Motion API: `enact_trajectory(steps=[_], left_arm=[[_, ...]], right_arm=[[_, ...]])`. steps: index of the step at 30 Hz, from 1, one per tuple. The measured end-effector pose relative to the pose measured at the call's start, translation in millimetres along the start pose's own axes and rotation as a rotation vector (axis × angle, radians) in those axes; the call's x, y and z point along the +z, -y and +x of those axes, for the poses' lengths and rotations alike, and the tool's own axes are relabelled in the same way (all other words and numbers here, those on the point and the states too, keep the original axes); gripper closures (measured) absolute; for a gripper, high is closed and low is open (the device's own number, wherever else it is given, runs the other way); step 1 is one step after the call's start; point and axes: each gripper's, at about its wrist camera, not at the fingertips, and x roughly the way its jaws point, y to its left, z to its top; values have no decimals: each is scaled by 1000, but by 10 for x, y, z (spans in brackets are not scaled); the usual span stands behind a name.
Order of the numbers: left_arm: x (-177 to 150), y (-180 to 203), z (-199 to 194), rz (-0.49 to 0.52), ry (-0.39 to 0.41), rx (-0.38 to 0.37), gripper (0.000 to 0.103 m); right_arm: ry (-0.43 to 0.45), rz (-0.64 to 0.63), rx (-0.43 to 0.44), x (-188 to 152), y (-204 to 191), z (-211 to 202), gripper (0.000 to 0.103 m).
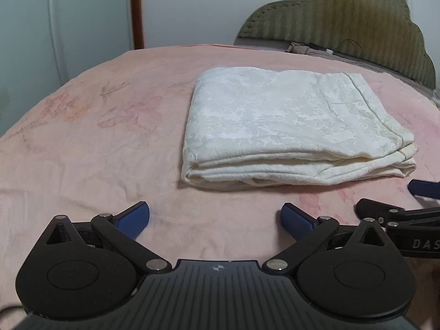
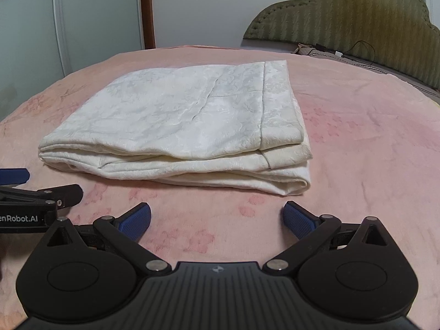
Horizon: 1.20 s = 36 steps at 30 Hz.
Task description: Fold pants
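Lying folded on the pink bedspread (image 1: 96, 143) are the cream pants (image 1: 291, 126), stacked in several layers into a rough rectangle w/ a woven floral texture. In the left wrist view the pants are seen ahead and to the right of centre, layered fold edges facing the camera, a hemmed band running along the right side. In the right wrist view the pants (image 2: 181, 126) are seen ahead and to the left, the hemmed band at the right end and a rounded fold at the near right corner. The left gripper (image 1: 215, 218) is held low over the bedspread just short of the pants' near edge; its blue pads (image 1: 133, 218) are spread wide apart and nothing is held betw. them. The right gripper (image 2: 217, 218) is likewise held over the bedspread (image 2: 371, 143) near the pants' front edge, pads (image 2: 298, 218) spread wide, nothing gripped, no contact w/ the fabric seen. Each gripper is caught at the edge of the other's view: the right gripper (image 1: 385, 198) at the lower right of the left view, the left gripper (image 2: 52, 183) at the lower left of the right view, so the two are side by side. An olive padded headboard (image 1: 343, 22) is seen at the far right of the bed, w/ a black cable (image 2: 357, 51) lying below it, and a pale wardrobe door (image 1: 55, 13) at the left.
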Motion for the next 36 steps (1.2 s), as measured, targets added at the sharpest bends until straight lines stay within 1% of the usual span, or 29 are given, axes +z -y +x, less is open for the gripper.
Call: enact_trajectory(steps=[3, 6, 11, 36], left_arm=[[-18, 44, -22, 21, 11, 20, 1], [15, 8, 26, -1, 3, 10, 0], [52, 48, 75, -2, 3, 32, 0], [48, 32, 77, -6, 5, 27, 0]], right_arm=[[2, 4, 6, -6, 20, -10, 0], [4, 7, 6, -5, 35, -17, 0], [3, 2, 0, 3, 20, 2, 0], [4, 3, 2, 1, 32, -2, 0]])
